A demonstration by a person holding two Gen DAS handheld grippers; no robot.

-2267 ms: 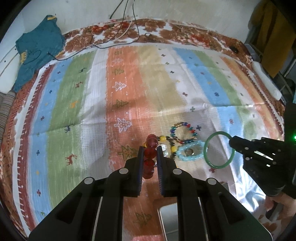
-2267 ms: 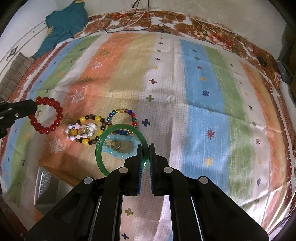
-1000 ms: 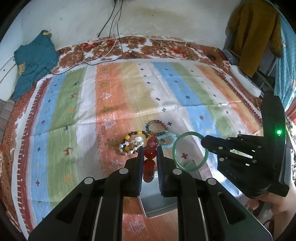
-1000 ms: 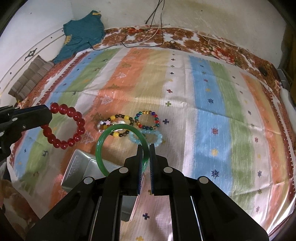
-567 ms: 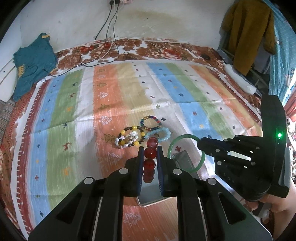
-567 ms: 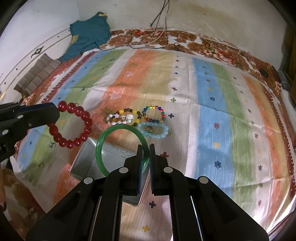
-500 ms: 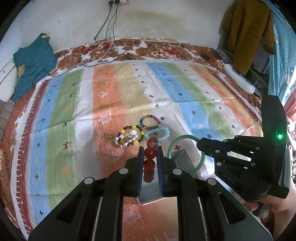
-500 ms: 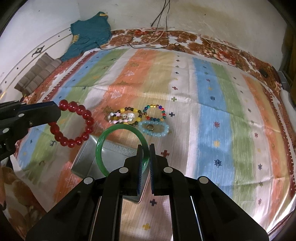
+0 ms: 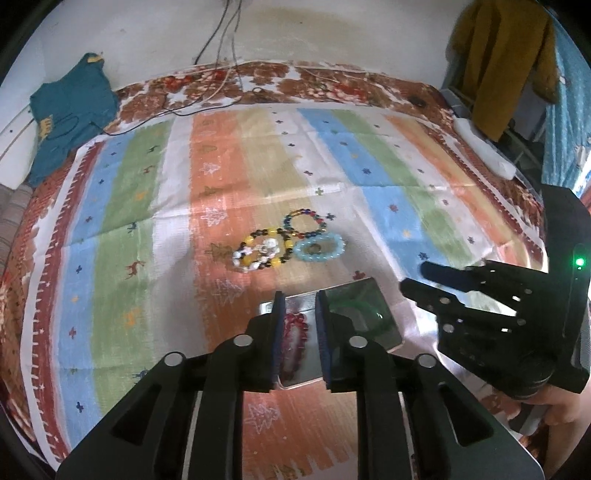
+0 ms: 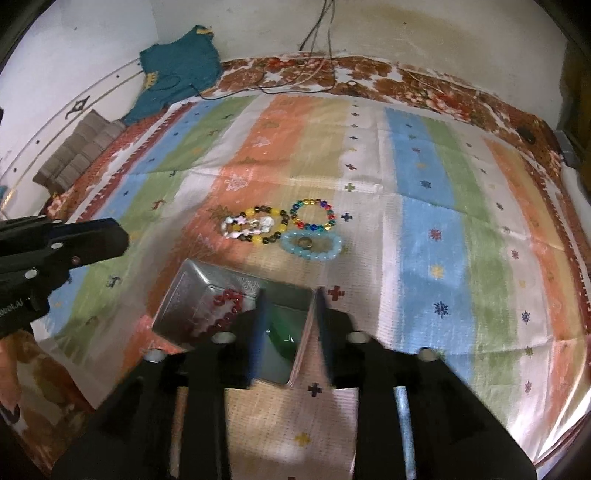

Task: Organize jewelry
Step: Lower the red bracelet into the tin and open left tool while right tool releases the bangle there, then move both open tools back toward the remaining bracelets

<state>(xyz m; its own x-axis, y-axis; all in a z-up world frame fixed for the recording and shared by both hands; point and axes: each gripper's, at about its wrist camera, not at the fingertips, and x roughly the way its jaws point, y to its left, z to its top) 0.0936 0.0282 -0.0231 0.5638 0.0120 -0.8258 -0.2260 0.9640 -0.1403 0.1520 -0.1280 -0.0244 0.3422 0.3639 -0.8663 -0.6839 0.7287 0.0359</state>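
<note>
Two black two-finger grippers hang over a shallow silver metal tin (image 10: 192, 295) on a striped multicolour cloth (image 10: 424, 229) covering a bed. Left gripper (image 9: 298, 332): jaws have just been opening, now parted with nothing pressed between the pads; red round-bead bracelet (image 9: 294, 332) shows through the gap, lying in the tin below, blurred. Right gripper (image 10: 290, 332): jaws have just been opening too, now clearly apart, nothing clamped; smooth green bangle (image 10: 282, 330) sits in the tin under them, only part visible, blurred.

In the right wrist view the red bracelet (image 10: 225, 310) lies in the tin's left half, the bangle in the right half nearer the camera; whether the two touch, cannot tell.

Three bracelets remain on the cloth beyond the tin, clustered:
- yellow, black and white mixed-bead bracelet (image 10: 255, 225), leftmost
- dark multicolour glass-bead bracelet (image 10: 313, 214), just right of it, touching or nearly
- pale blue bead bracelet (image 10: 312, 245), nearest the tin, with a small dark round object inside its loop, too small to identify

Far end: teal garment (image 10: 177, 70) at left corner, thin cables (image 10: 317, 33) running down the wall onto a brown floral bedsheet (image 10: 424, 88). Mustard-yellow garment (image 9: 506, 59) hangs at right in the left wrist view. Part of a person's hand (image 9: 565, 406) holds the right gripper's body.
</note>
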